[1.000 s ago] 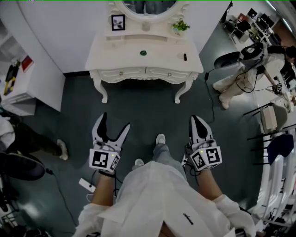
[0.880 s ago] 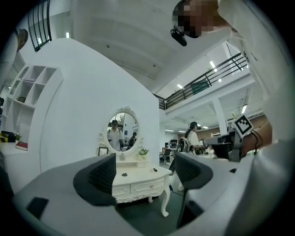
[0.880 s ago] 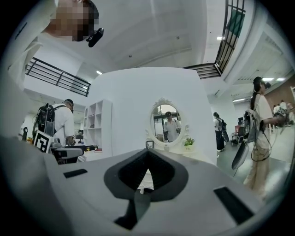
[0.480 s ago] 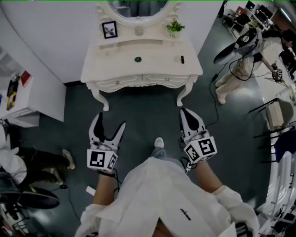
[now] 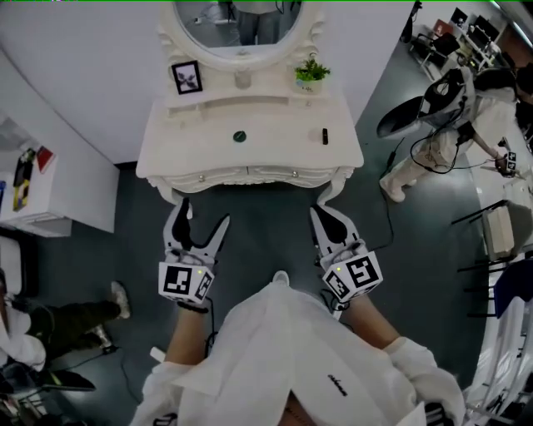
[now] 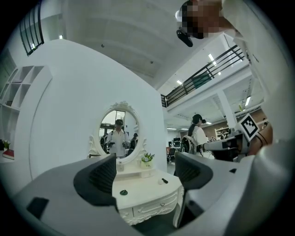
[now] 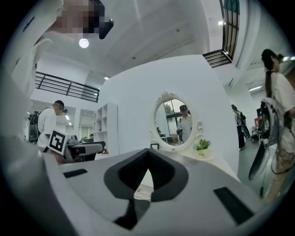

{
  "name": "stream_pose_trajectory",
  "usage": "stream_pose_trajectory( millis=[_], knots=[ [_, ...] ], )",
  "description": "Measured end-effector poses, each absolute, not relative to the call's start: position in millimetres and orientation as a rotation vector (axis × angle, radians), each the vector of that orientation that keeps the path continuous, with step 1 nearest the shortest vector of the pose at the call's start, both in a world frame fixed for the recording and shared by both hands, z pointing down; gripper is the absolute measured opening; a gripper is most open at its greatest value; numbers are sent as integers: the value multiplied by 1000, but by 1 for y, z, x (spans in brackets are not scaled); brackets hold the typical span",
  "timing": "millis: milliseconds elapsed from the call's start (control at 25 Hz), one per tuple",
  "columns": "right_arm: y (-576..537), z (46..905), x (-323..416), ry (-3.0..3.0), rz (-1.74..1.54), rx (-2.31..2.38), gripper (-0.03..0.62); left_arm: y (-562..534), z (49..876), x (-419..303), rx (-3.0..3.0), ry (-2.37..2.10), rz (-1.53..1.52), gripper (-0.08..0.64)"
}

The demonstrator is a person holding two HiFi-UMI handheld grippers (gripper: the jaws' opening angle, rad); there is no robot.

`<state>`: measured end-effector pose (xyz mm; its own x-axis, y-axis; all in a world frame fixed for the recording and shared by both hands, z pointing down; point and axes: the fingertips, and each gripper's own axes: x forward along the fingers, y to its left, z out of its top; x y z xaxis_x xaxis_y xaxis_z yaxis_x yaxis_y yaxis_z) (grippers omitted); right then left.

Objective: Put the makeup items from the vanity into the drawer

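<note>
White vanity (image 5: 275, 148) edge, left tool (image 5: 205, 213) gaping

Vanity top mostly open, clutter only at the back.
Vanity (image 5: 275, 150) top gives wide passage; only a dark round item (image 5: 240, 136) at middle and a black tube (image 5: 325, 136) at right stand on it. Photo frame (image 5: 186, 76), plant pot (image 5: 310, 73) and mirror (image 5: 241, 21) block the back shelf (image 5: 250, 101). Drawer fronts (image 5: 250, 175) closed.

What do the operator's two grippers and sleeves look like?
The left gripper and right gripper look alike. Each has a pale grey-white body tapering into two pointed jaws lined with black ribbed pads. Each carries a white cube at its rear, printed with black square markers. The person wears a white coat whose sleeves stop short of the wrists.
</note>
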<state>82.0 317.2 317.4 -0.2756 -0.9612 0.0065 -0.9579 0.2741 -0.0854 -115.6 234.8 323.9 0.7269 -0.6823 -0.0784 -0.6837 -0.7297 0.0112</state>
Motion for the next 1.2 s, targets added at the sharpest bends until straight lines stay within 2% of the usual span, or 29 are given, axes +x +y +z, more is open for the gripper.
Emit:
stream_pose_trajectory(
  millis=[640,920,1200],
  knots=[
    [218,357,133,2556,-246,-1759,18,158,361,-59,-2933,1271,7,379],
    [159,362,137,2569,-236,-1767,18,95,371,-38,-2964,1214,-17,379],
    [73,380,127,2637,-254,-1777,18,6,417,-20,-3023,1193,-170,379]
  ],
)
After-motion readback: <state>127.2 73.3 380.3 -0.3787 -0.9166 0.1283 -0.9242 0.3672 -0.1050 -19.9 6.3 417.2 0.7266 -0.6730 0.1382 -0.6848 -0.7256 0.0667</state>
